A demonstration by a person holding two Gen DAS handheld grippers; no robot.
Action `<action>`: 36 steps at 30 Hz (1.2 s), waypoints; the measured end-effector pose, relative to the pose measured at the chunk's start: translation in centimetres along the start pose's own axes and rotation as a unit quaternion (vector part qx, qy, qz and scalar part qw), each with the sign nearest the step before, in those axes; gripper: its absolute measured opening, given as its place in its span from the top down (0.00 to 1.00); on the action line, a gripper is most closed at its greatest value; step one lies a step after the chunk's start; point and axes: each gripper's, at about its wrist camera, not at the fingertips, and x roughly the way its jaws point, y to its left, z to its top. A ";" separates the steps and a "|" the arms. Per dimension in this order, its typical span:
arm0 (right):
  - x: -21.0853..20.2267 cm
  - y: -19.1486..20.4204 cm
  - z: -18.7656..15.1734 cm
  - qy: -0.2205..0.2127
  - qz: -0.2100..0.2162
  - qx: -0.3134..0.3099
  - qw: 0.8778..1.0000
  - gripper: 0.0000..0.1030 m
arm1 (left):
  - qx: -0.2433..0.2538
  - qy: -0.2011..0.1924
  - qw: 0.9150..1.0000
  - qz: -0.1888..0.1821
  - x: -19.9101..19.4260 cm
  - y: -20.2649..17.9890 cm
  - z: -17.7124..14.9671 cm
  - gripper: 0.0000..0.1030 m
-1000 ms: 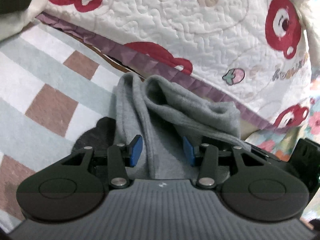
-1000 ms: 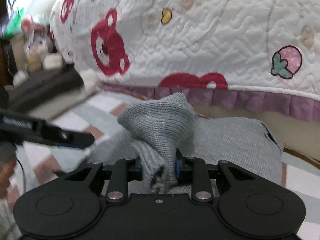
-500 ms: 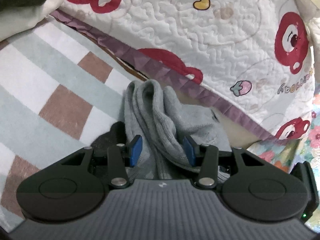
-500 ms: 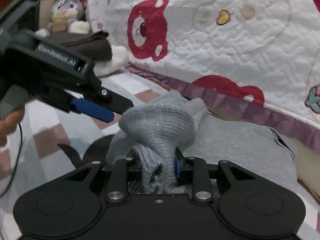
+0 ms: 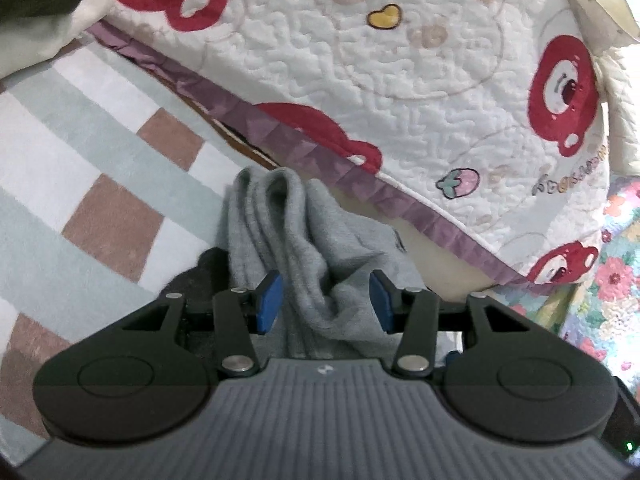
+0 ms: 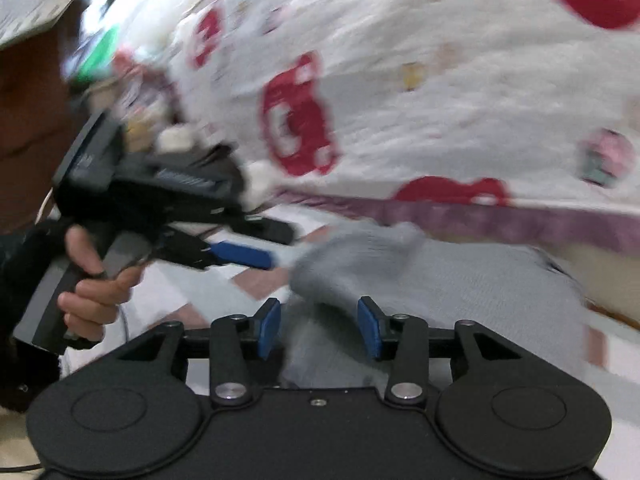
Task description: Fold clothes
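A grey knit garment (image 5: 304, 232) lies bunched on the striped rug (image 5: 80, 160) beside a bed. In the left wrist view a ridge of its folds runs between the blue pads of my left gripper (image 5: 324, 300). These jaws are opening slightly and the right-hand pad stands clear of the cloth. The right wrist view is blurred. My right gripper (image 6: 318, 324) is opening wide, with the grey garment (image 6: 460, 280) loose just beyond and between its pads. A hand (image 6: 96, 288) holds the left gripper there, its blue finger (image 6: 240, 254) at the garment's left end.
A white quilt with red bears (image 5: 400, 80) and a purple frill hangs over the bed edge just behind the garment. A dark patch (image 5: 192, 280) shows under the garment's left side. Dark and cream fabric (image 5: 40, 0) sits at the far left, floral fabric (image 5: 616, 260) at the right.
My right gripper was shut on a bunch of the grey garment; its jaws have now spread and the bunch has dropped free. The left gripper has barely moved, with folds gathered between its pads.
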 end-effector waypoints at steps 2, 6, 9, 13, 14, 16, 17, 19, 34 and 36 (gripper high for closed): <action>-1.7 -2.3 -0.5 -0.001 -0.044 0.025 0.999 0.53 | 0.011 0.005 1.000 -0.006 0.1 -0.7 0.0 0.53; -3.4 -7.1 -1.8 0.023 -0.109 0.069 0.991 0.53 | 0.048 0.009 0.999 -0.006 0.9 -2.6 -0.6 0.49; -4.1 -10.0 -2.7 0.030 -0.112 0.130 0.985 0.51 | 0.086 0.014 0.996 0.003 1.9 -4.1 -1.0 0.44; -3.3 -12.5 -3.8 0.040 -0.069 0.224 0.971 0.46 | 0.119 0.025 0.992 0.031 4.4 -4.8 -2.0 0.43; -2.8 -12.9 -4.0 0.046 -0.061 0.237 0.968 0.45 | 0.123 0.028 0.991 0.039 4.7 -4.5 -2.4 0.54; -1.9 -13.4 -4.2 0.052 -0.059 0.252 0.965 0.45 | 0.130 0.029 0.990 0.053 5.2 -4.0 -3.0 0.77; -1.6 -13.5 -4.3 0.052 -0.060 0.258 0.963 0.45 | 0.126 0.019 0.990 0.058 4.7 -4.1 -3.0 0.78; -1.3 -13.7 -4.3 0.044 -0.053 0.267 0.961 0.42 | 0.151 0.008 0.986 0.077 3.7 -5.0 -2.8 0.79; 3.4 -11.4 -2.8 0.047 -0.093 0.151 0.983 0.21 | 0.121 0.038 0.984 0.122 1.4 -4.6 -3.4 0.75; 3.1 -11.3 -3.1 0.046 -0.097 0.149 0.983 0.21 | 0.141 0.023 0.983 0.119 1.0 -6.0 -2.9 0.71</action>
